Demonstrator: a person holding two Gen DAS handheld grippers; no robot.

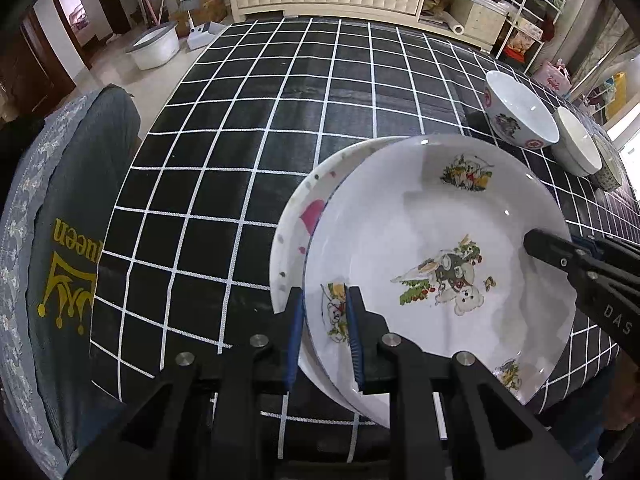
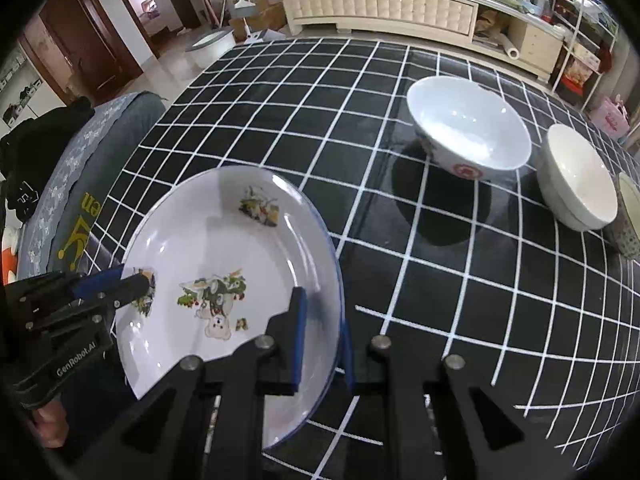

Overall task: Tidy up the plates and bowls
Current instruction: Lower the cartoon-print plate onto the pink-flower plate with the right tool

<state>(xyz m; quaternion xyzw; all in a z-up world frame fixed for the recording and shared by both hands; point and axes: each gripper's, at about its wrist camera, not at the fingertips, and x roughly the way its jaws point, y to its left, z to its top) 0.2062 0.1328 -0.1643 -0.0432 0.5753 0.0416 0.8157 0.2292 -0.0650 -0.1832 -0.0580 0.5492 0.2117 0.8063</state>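
A white plate with bear pictures [image 1: 440,232] [image 2: 224,248] is held tilted above a second white plate with pink spots [image 1: 304,216]. My left gripper [image 1: 325,320] is shut on the bear plate's near-left rim; it shows in the right wrist view [image 2: 136,280]. My right gripper [image 2: 322,340] is shut on the plate's opposite rim; it shows in the left wrist view [image 1: 536,240]. A white bowl with red marks [image 1: 520,112] [image 2: 468,128], a plain white bowl [image 1: 576,148] [image 2: 576,176] and a patterned bowl [image 1: 610,168] [image 2: 630,216] stand at the right.
The table has a black cloth with a white grid [image 1: 280,120] [image 2: 440,280]. A grey cushioned chair back with a yellow crown print [image 1: 68,264] [image 2: 80,216] stands at the table's left edge. A white cabinet [image 2: 380,8] and shelves stand beyond the table.
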